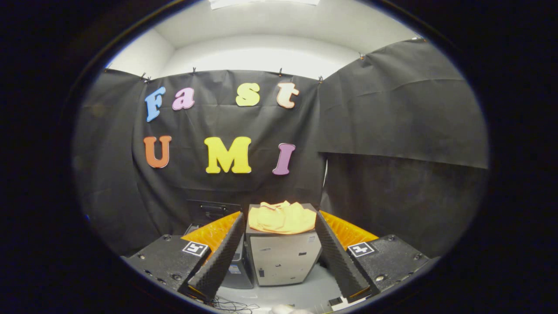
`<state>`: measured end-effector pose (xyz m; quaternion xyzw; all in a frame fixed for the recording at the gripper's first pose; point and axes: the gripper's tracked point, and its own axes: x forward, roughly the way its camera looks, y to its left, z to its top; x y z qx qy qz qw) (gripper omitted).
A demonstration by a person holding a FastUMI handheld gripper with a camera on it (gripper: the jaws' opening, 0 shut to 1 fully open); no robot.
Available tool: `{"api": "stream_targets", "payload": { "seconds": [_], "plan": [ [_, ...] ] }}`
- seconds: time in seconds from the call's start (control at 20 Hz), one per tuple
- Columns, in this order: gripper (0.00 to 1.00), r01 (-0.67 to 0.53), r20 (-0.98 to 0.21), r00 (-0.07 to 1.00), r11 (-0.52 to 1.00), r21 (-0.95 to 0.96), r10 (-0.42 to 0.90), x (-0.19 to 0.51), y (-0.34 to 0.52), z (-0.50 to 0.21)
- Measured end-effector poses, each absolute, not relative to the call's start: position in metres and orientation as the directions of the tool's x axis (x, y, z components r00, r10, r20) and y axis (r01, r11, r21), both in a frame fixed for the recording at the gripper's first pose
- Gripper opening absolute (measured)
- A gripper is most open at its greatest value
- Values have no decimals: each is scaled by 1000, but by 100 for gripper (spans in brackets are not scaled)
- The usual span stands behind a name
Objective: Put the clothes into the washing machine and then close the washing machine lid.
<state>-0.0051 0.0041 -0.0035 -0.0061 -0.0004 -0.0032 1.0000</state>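
Across the upper and middle frame, booth wall (392, 131): black cloth hung in panels by small clips, creased, covering the back and right side; a pale wall and ceiling show above it.

Lower centre, cabinet (283, 257): a light grey box-shaped unit standing on the floor, its dark top carrying the clothes; its front face is pale with a few small marks too small to make out. Whether this unit is the washing machine cannot be told.

Lower left of centre, dark unit (213, 209): a black piece just behind and left of the cabinet, partly hidden by the left finger; what it is cannot be told.

Bottom of frame, gripper (279, 253): fingers spread wide apart, empty, touching nothing; the cabinet shows in the gap between them, further ahead. Each finger base bears a small square marker.

Centre, just below the middle, clothes (282, 217): a yellow garment, crumpled and loosely folded, lying on top of the cabinet, beyond the fingertips and in line with the gap between them.

Bottom centre, floor (305, 292): pale grey surface under the cabinet.

Bottom centre-left, cables (231, 305): thin dark wires lying loose on the floor near the left finger.
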Motion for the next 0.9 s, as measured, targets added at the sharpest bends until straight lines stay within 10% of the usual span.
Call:
{"api": "stream_targets", "payload": {
  "seconds": [0.9],
  "plan": [
    [100, -9, 5, 1000, 1000, -24, 9, 56, 4, 7]
  ]
}}
